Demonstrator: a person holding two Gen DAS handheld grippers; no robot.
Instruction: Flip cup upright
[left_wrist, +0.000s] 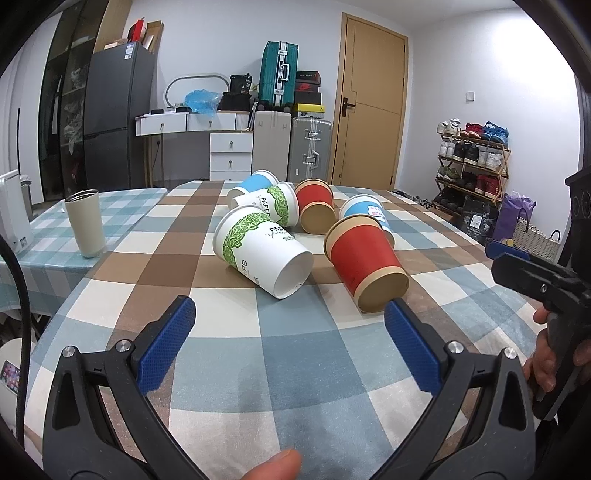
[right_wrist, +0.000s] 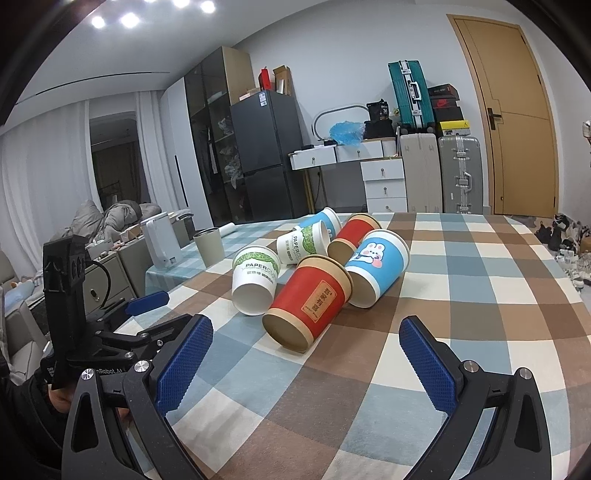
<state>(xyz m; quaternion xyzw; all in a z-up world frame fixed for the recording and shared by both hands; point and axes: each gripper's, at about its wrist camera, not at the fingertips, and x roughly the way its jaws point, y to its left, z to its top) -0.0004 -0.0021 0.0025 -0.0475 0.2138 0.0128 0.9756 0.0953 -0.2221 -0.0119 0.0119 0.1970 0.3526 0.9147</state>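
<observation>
Several paper cups lie on their sides in a cluster on the checked tablecloth (left_wrist: 295, 350). Nearest are a white cup with green leaves (left_wrist: 262, 253) (right_wrist: 255, 278) and a red cup (left_wrist: 364, 264) (right_wrist: 308, 301), bases toward me. Behind lie a second white-green cup (left_wrist: 271, 205), a second red cup (left_wrist: 316, 206) (right_wrist: 352, 232), a blue rabbit cup (right_wrist: 376, 267) (left_wrist: 364, 210) and another blue cup (left_wrist: 255, 182). My left gripper (left_wrist: 290, 308) is open and empty, just short of the near cups. My right gripper (right_wrist: 306, 330) is open and empty, near the red cup's base.
A beige metal tumbler (left_wrist: 85, 223) (right_wrist: 208, 249) stands upright on the adjoining blue-checked table at the left. A white appliance (right_wrist: 162, 242) stands beyond it. The right gripper shows at the right edge of the left wrist view (left_wrist: 535, 273). Suitcases, drawers and a door stand behind.
</observation>
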